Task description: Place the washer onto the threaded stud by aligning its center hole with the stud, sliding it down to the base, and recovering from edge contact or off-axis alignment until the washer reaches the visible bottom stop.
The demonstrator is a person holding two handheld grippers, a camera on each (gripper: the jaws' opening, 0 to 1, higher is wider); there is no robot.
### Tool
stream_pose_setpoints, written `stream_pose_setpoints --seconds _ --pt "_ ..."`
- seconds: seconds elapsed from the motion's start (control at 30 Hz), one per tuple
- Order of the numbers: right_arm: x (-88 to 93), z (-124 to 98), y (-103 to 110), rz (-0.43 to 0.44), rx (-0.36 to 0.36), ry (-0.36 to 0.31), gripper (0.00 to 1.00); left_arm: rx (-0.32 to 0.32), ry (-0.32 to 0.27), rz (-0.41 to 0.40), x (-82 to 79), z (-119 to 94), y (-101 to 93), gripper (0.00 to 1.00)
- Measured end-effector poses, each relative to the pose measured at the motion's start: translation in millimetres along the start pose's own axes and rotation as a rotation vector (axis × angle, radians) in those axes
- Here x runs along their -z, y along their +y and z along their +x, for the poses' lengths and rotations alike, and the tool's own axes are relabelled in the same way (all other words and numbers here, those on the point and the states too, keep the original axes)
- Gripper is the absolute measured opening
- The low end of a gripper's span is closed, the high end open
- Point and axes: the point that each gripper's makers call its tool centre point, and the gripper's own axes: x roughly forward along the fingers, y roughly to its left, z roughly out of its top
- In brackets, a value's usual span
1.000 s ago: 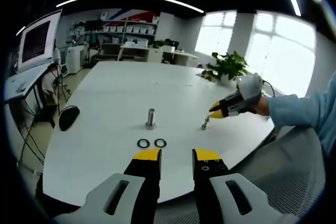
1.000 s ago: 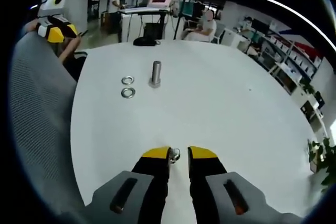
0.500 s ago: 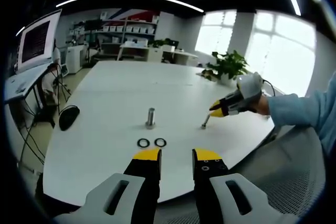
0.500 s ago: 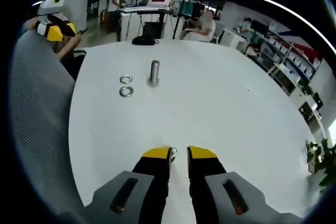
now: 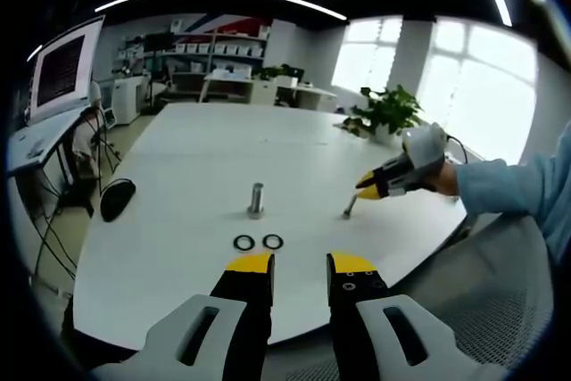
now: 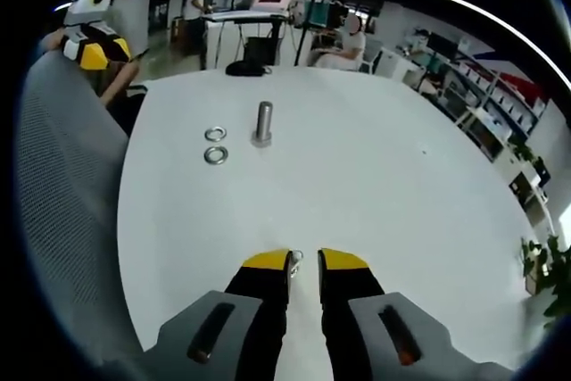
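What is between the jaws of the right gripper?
A small metal bolt sits between the right gripper tips, standing on the white table. Its lower part is hidden by the jaws.

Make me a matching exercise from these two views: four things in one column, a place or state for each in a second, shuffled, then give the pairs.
Things
1. threaded stud
2. two washers
3. black mouse
4. small bolt

Place or state
A. lying flat side by side on the white table, between the stud and the left gripper
B. near the table's edge on the monitor side
C. standing upright alone near the table's middle
D. at the yellow tips of the right gripper

Pairs: 1-C, 2-A, 3-B, 4-D
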Motion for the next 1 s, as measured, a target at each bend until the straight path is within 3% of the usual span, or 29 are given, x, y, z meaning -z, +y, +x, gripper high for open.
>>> stream_pose_setpoints --seconds 0.73,0.9,1.0 --pt "-7.4 4 5 -0.015 -0.004 -0.002 0.14 -0.003 -0.017 -0.009 -2.5 -1 1.3 0.21" --pt "-32.1 5 3 -0.030 0.008 -0.043 0.14 0.002 -0.016 -0.009 -2.0 0 0.5 0.21" --pt "-51.8 7 12 -0.046 -0.017 -0.073 0.14 0.003 -0.023 -0.008 -3.3 0 0.3 0.21"
